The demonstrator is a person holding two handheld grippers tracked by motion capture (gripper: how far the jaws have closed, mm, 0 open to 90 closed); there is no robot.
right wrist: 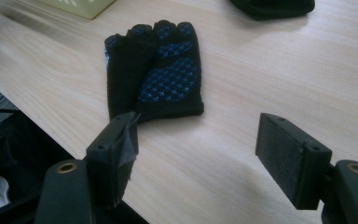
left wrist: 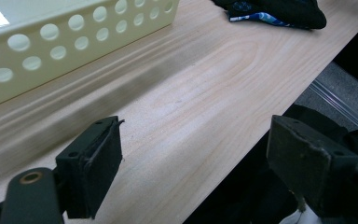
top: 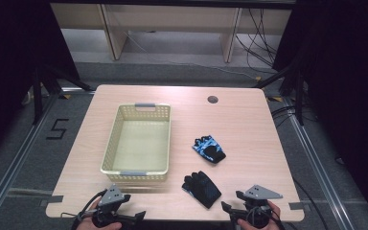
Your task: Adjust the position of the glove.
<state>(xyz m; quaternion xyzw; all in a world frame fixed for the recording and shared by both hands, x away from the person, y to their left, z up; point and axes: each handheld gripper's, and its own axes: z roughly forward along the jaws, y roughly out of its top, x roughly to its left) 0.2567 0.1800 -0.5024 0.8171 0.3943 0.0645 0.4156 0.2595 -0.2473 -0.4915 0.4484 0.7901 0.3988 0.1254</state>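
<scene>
Near glove (top: 201,188) diagonal (fingers up-left)

Light wood-grain table (top: 249,124), rounded corners, round cable hole (top: 212,99) near far edge. Grey carpeted floor (top: 38,158) with metal rails (top: 9,167) either side; black "5" marking (top: 57,129) on floor at left. Pale wooden desk legs (top: 112,33) beyond, loose cables (top: 258,38) at right. Dark curtains (top: 345,72) flank the area.
</scene>
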